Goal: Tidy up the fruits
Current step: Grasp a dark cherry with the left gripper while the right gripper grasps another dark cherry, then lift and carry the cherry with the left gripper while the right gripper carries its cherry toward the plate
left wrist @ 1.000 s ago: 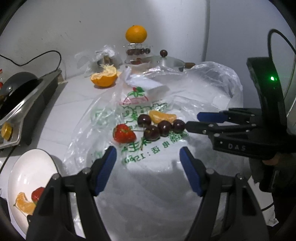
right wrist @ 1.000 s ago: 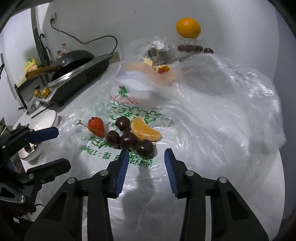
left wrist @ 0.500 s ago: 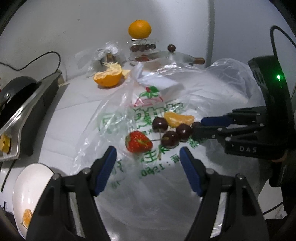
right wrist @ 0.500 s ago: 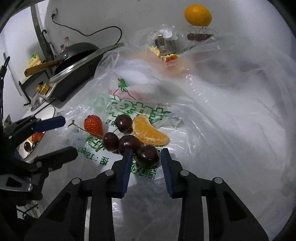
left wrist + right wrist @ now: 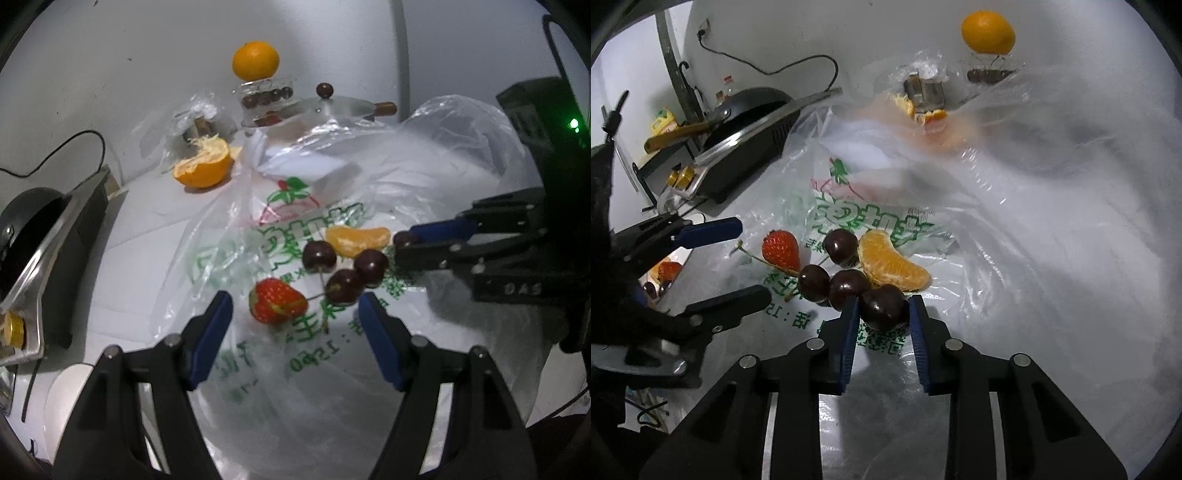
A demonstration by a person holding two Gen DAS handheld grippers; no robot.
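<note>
Loose fruit lies on a printed plastic bag (image 5: 1034,240): a strawberry (image 5: 781,250), an orange segment (image 5: 892,266) and several dark cherries. My right gripper (image 5: 883,300) has closed its jaws on the nearest cherry (image 5: 882,308), with a blue pad against each side. In the left wrist view that right gripper (image 5: 406,245) reaches in from the right. My left gripper (image 5: 295,301) is open and holds nothing, its fingertips flanking the strawberry (image 5: 277,305) and a cherry (image 5: 343,286) without touching them.
A white plate (image 5: 66,391) with fruit sits at the lower left. A stove with a black pan (image 5: 37,229) stands on the left. At the back are a half orange (image 5: 202,168), a whole orange (image 5: 255,61) on a glass jar, and a pan lid (image 5: 340,107).
The right gripper's jaws narrowed from a wide gap to pressing on the nearest cherry. The left gripper moved closer to the strawberry, still open.
</note>
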